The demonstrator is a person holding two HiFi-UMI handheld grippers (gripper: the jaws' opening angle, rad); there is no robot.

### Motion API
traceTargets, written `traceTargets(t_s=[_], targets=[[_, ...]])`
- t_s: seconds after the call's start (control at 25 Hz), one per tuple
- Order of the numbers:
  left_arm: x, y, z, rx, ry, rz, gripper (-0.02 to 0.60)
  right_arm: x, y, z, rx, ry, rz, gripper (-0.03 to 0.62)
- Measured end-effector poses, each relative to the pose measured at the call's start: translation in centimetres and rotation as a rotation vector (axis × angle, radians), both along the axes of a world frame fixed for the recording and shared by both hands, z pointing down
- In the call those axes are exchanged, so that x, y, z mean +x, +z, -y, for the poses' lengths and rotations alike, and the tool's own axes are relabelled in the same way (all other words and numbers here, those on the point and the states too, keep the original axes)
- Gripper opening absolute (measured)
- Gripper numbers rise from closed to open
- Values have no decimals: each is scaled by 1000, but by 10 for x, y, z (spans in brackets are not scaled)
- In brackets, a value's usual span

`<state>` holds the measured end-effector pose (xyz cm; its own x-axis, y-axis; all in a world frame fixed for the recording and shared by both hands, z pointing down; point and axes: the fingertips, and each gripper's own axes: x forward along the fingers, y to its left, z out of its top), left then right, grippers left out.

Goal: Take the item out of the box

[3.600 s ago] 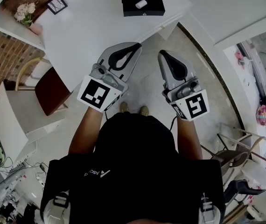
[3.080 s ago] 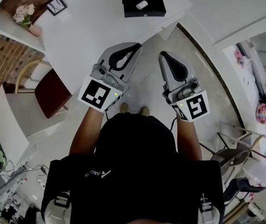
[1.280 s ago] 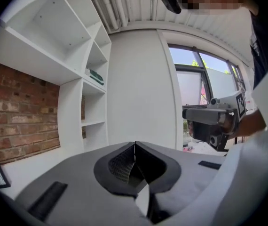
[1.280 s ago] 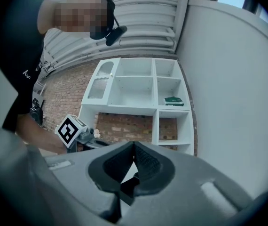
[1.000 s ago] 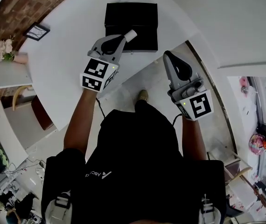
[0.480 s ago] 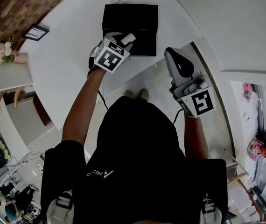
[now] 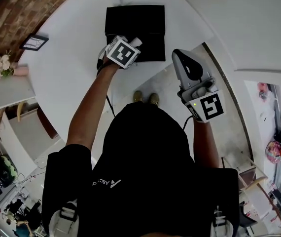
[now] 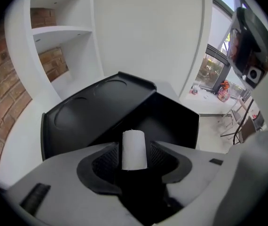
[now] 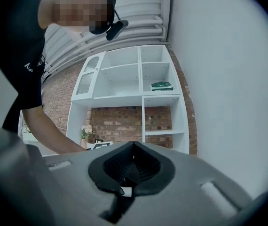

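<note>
An open black box [image 7: 150, 19] lies on the white table [image 7: 66, 78], its lid folded back [image 8: 91, 107]. A small white cylinder-shaped item [image 7: 137, 42] rests in the box's tray [image 8: 176, 121]. My left gripper [image 7: 130, 46] reaches over the box. Its jaws are opening, and the white item [image 8: 134, 149] stands between them with thin dark gaps at both pads. My right gripper [image 7: 178, 55] hangs off the table's edge, above the floor. It is shut and holds nothing [image 9: 133, 147].
A framed picture [image 7: 33, 42] and pink flowers [image 7: 1, 65] sit at the table's far left. White shelving [image 9: 124, 88] backs onto a brick wall. A white wall [image 8: 143, 32] rises behind the box. The person's feet [image 7: 144, 98] stand by the table edge.
My left gripper has moved forward from the table's edge over the box, and now the white item sits between its jaws. The right gripper has barely moved.
</note>
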<state>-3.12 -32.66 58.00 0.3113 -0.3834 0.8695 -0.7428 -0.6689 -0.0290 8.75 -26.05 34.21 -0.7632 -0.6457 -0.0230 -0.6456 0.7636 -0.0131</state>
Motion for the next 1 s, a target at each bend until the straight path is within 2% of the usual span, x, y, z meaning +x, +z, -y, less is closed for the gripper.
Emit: traceTargets(t_s=[0.24,0.32,0.48,0.76,1.0], targets=[[9,20,2,-74,19,-2,202,13,9,2,-19,43,3,0],[14,27,-1,-108,26,-26,202,15,11,3,-27,53,-3,0],[18,31,-1,-129,23,-44,201,18,14,5,-26,62,8,0],[15,27,-1,-131,2,-69,184,13,19,9,-18,57,18,0],[19,-5,-7,-66,-12,-137,184,7,20,7,-49,48,-4,0]])
